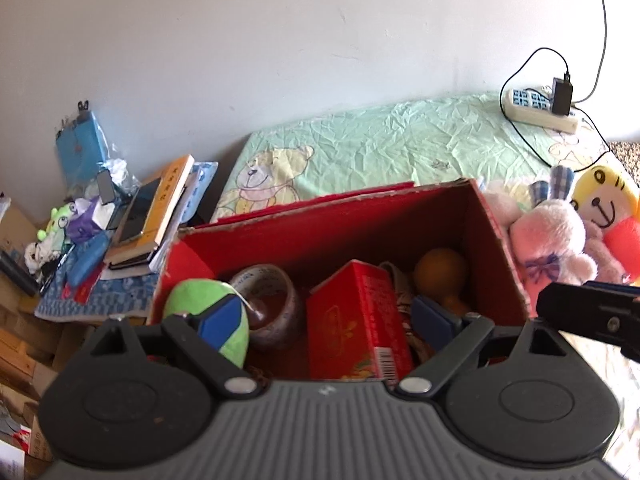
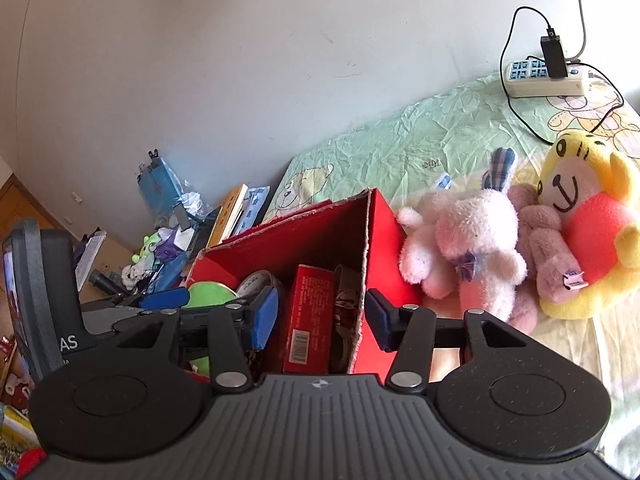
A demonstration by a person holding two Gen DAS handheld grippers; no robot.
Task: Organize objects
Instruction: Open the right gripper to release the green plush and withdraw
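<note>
Both wrist cameras looked down and forward, close above the red box (image 1: 340, 220) on the bed (image 1: 400, 140). The right view sat further right; both shared the box, the pink plush rabbit (image 2: 472, 240) and the wall.

Both claws (image 1: 328, 318) (image 2: 320, 316) agape, empty.

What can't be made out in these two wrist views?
- Box bottom: in both views the red cardboard box has its floor hidden by its contents and the hand-held gripper bodies.
- Orange round object: left view, lower part hidden behind the small red carton; unidentifiable.
- Book stack: titles too small.
- Yellow plush: cut by the right view's edge.
</note>
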